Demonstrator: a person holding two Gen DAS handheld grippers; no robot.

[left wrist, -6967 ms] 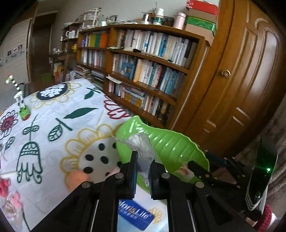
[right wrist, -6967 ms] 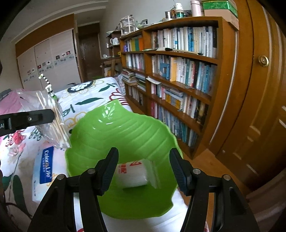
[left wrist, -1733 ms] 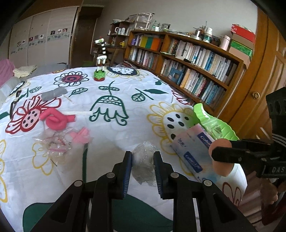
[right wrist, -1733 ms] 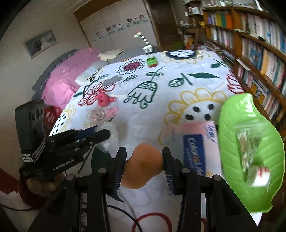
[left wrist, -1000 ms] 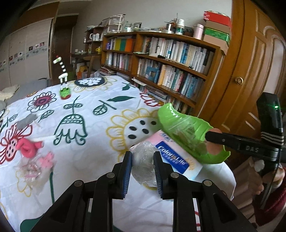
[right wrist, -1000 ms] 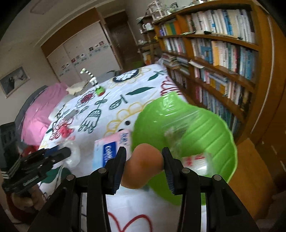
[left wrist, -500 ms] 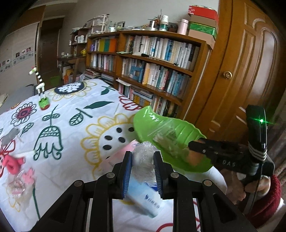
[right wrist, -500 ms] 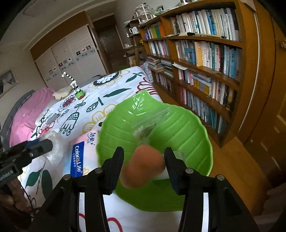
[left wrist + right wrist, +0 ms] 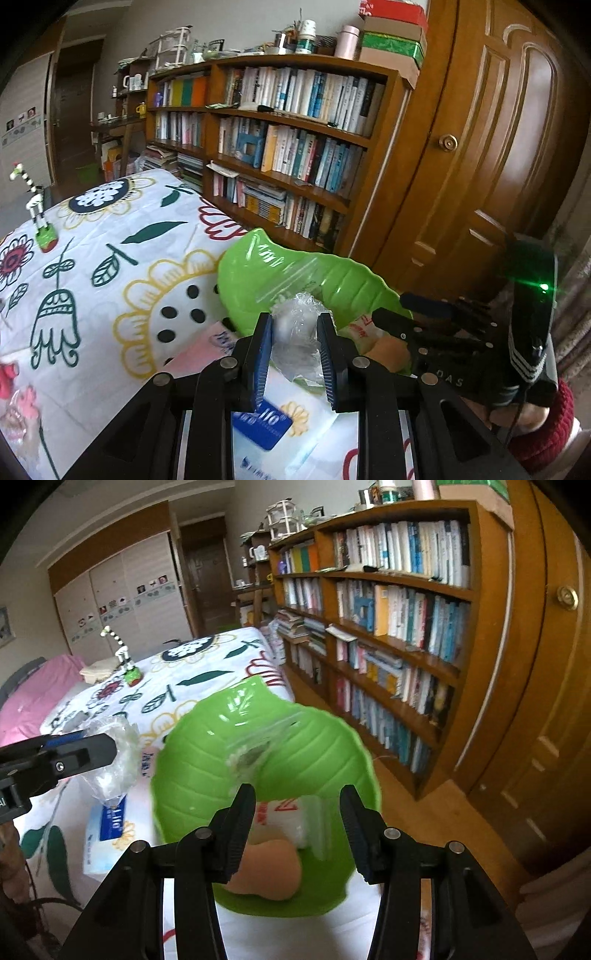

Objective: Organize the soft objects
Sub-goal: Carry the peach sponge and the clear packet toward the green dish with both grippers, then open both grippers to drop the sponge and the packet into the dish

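Observation:
A green leaf-shaped bowl [image 9: 207, 775] sits at the bed's corner; it also shows in the left wrist view [image 9: 343, 284]. In it lie a peach-coloured sponge [image 9: 269, 871], a white tissue packet [image 9: 291, 816] and a clear bag of swabs [image 9: 255, 753]. My right gripper [image 9: 297, 812] is open just above the sponge. My left gripper [image 9: 295, 354] is shut on a crumpled clear plastic bag [image 9: 299, 343], held left of the bowl above a tissue pack [image 9: 266, 417]. The bag also shows in the right wrist view [image 9: 114, 753].
The flowered bedsheet [image 9: 110, 266] carries a striped toy on a green base [image 9: 40, 221] and pink items at the left edge [image 9: 14, 398]. A bookshelf [image 9: 288, 147] and a wooden door [image 9: 498, 166] stand close behind the bowl.
My right gripper opened and let the sponge drop into the bowl. My left gripper moved closer to the bowl with the plastic bag.

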